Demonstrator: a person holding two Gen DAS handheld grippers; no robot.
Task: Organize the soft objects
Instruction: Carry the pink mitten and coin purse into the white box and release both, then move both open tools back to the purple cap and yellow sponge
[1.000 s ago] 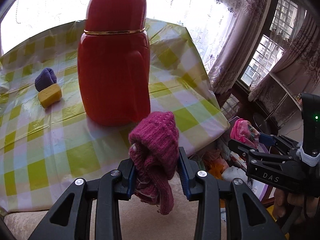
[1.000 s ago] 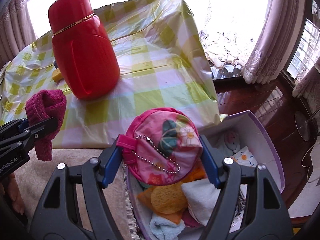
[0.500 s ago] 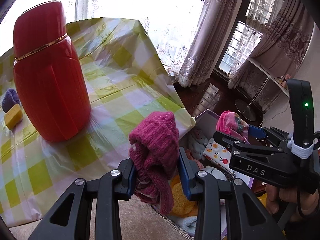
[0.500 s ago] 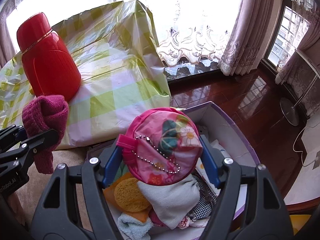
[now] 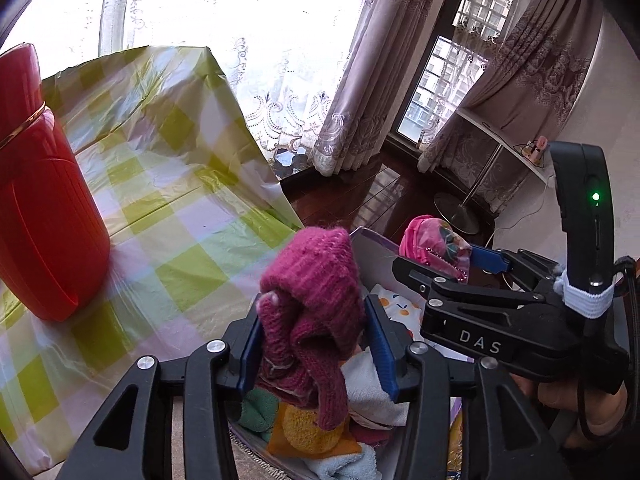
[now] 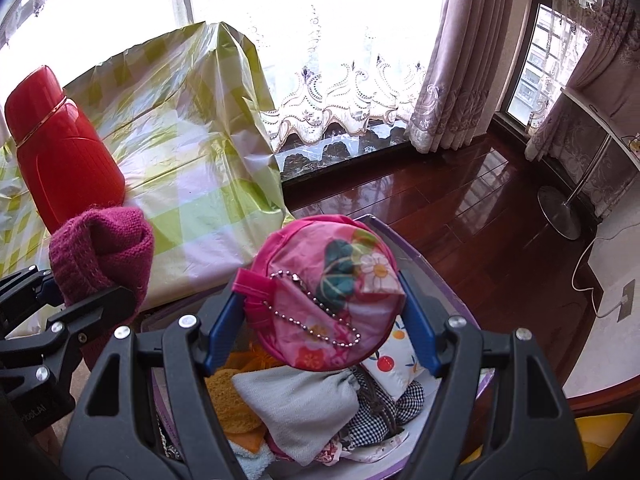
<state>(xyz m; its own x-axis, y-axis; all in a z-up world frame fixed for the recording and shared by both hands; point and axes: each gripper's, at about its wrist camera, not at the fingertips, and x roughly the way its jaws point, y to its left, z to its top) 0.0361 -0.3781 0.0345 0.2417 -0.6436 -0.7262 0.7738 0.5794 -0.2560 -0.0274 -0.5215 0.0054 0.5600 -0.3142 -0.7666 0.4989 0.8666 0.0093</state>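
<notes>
A: A crumpled magenta knitted wool glove (image 5: 316,304) is seen clamped between the blue pads of the left gripper (image 5: 314,340); its long axis is held roughly upright, one limp finger left dangling below the pads.

B: And a round pink floral fabric pouch with a bead chain (image 6: 328,296) is pinched flat-on in the right gripper (image 6: 320,320); both pairs of tongs are closed on cloth, neither is spread.

A: Below them a purple-rimmed storage box (image 6: 436,276) is found, already heaped with soft things; a grey cloth pouch (image 6: 300,400) and a yellow sponge (image 6: 232,396) can be made out.

B: The deciding relation is plain; the box lies straight beneath both loads, so the drop is judged to be downward, not sideways; the pouch seems poised over the middle, the glove nearer the table-side edge.

A: The right gripper is judged the nearer to release; the glove's hanging finger looks close to the heap, though contact cannot be confirmed.

B: Further out, a red plastic thermos flask (image 5: 44,200) is left standing on the green-and-white checked tablecloth (image 5: 192,208); it is hard, and is judged no part of the sorting.
</notes>
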